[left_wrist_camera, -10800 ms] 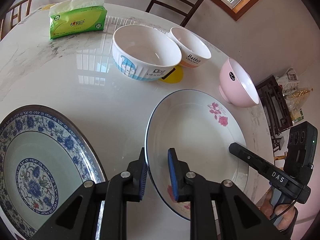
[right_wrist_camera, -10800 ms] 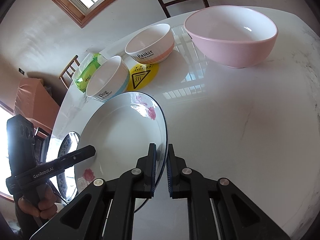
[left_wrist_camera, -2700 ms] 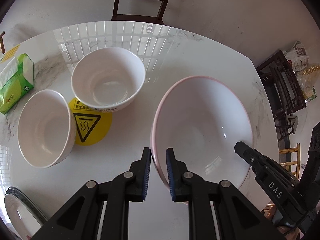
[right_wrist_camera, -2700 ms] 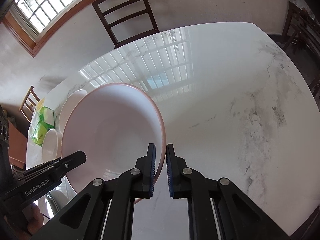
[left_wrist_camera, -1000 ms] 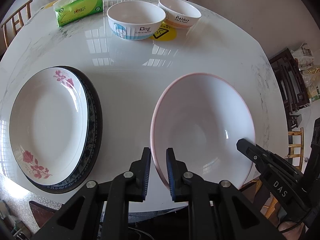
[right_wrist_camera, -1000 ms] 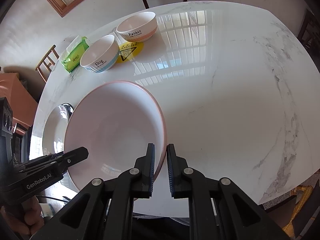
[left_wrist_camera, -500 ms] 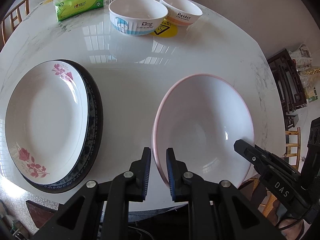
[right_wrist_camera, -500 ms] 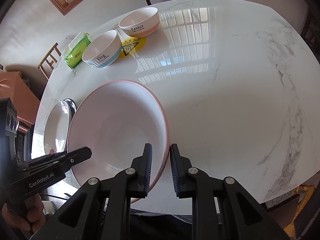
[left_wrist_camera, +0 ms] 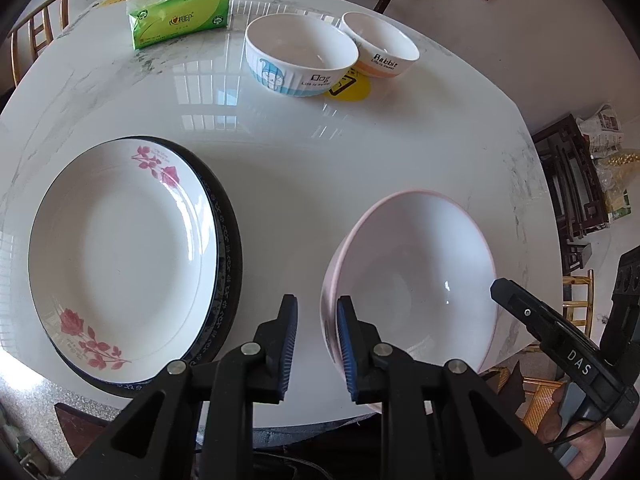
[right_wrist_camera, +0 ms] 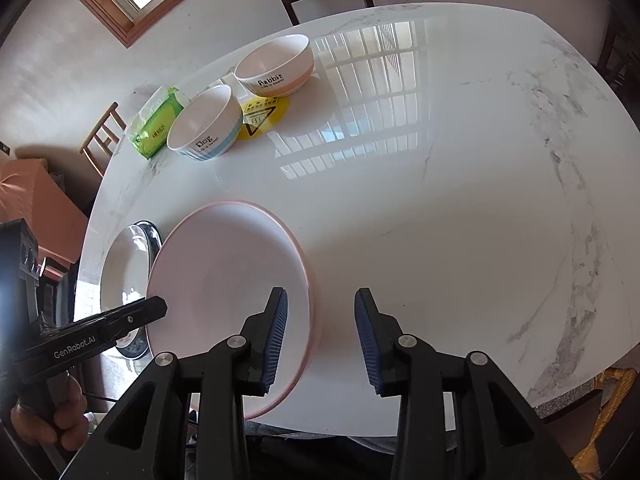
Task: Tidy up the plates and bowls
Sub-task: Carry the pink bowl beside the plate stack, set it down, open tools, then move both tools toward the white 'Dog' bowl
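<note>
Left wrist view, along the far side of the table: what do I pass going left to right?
Green tissue pack → Dog bowl → yellow warning sticker → Rabbit bowl.

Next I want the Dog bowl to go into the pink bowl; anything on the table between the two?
Nothing visible does. Bare tabletop lies between the Dog bowl and the pink bowl. The plate stack sits off to one side, the Rabbit bowl beyond the Dog bowl.

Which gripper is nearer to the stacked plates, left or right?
Left. The left gripper sits at the pink bowl's rim on the side facing the stacked plates; the right gripper straddles the bowl's opposite rim, the bowl between it and the plates.
</note>
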A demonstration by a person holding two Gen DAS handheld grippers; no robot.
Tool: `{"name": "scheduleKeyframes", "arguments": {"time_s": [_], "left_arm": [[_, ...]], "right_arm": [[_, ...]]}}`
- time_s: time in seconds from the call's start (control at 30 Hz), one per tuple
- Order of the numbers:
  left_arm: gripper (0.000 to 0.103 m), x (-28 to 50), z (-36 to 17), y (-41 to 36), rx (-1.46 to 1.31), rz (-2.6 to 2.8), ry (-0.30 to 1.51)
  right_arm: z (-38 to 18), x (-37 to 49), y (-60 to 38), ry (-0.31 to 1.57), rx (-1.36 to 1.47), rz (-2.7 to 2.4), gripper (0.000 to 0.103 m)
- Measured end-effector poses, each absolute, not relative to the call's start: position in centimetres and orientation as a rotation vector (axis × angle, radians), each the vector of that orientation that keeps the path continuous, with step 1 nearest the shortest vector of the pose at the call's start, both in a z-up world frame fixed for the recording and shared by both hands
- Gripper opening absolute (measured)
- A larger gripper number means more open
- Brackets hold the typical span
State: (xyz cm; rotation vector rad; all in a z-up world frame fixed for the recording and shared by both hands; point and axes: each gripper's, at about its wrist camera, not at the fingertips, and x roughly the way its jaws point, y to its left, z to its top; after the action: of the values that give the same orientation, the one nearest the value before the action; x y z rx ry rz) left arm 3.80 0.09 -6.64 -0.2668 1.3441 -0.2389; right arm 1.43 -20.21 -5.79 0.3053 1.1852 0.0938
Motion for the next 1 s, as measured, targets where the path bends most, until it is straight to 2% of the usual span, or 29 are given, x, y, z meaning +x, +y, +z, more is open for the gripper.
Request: {"name": "scheduleKeyframes", "arguments": {"time_s": [0.5, 1.0], "left_arm": [[0.023, 5.8, -3.1, 3.7, -0.296, -0.223, 1.257], [0.023, 12.6, -2.2, 7.6, -0.326, -0.124, 1.196]], "right_arm": [[-3.1, 3.5, -20.2, 1.133, 0.263, 0.105, 0.035], [-1.1, 9.3, -16.2, 1.149, 0.205, 0.209, 0.036]]}}
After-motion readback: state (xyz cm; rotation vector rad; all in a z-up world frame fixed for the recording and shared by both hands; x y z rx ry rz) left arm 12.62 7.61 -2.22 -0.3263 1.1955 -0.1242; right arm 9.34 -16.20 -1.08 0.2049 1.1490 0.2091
